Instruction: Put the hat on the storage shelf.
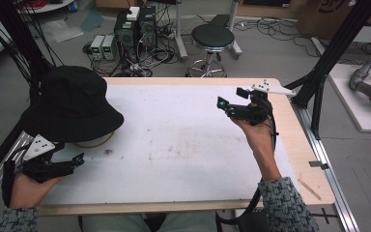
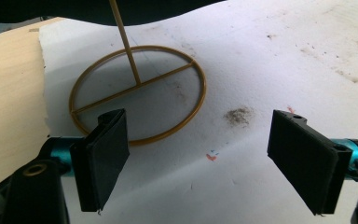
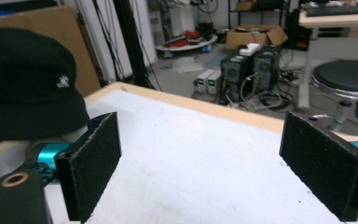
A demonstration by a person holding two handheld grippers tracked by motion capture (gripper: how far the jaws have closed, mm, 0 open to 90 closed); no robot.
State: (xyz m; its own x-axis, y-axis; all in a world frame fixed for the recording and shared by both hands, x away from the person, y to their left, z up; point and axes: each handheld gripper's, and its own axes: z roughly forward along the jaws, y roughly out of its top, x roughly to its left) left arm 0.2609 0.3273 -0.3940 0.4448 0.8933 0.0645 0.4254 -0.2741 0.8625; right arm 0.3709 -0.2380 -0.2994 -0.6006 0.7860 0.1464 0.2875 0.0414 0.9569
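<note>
While the white paper-covered wooden table is otherwise bare, the black fabric bucket hat sits on a thin tan ring-base stand far left. Left gripper nearer, stand dead ahead; right gripper well apart. Both jaws wide, empty.

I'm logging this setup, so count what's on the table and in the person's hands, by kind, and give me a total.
Black bucket hat: 1
Round wire hat stand: 1
Handheld claws: 2, left claw and right claw, both open
Total: 4
</note>
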